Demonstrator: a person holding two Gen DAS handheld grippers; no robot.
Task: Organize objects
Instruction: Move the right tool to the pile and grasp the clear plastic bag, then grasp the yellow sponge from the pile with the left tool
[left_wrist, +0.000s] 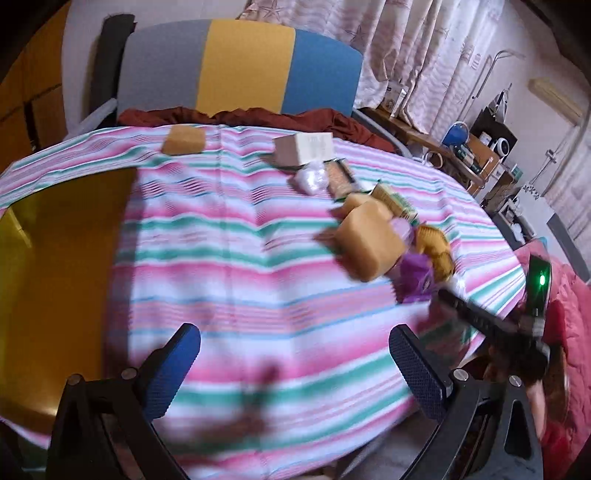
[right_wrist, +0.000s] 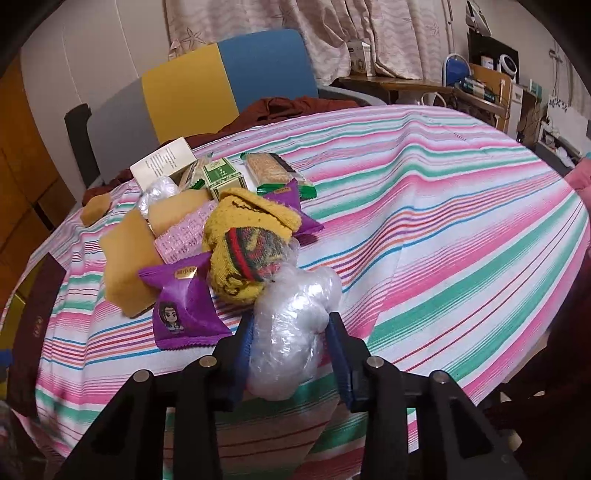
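Now the right gripper (right_wrist: 291, 347) pinches the crumpled plastic bag (right_wrist: 291, 325) just beside the yellow sock (right_wrist: 240, 240); lift it straight, gently. The left gripper (left_wrist: 295, 365) hangs open, empty.

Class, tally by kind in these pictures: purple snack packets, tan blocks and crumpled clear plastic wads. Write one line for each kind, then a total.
Purple snack packets: 2
Tan blocks: 3
Clear plastic wads: 2
Total: 7
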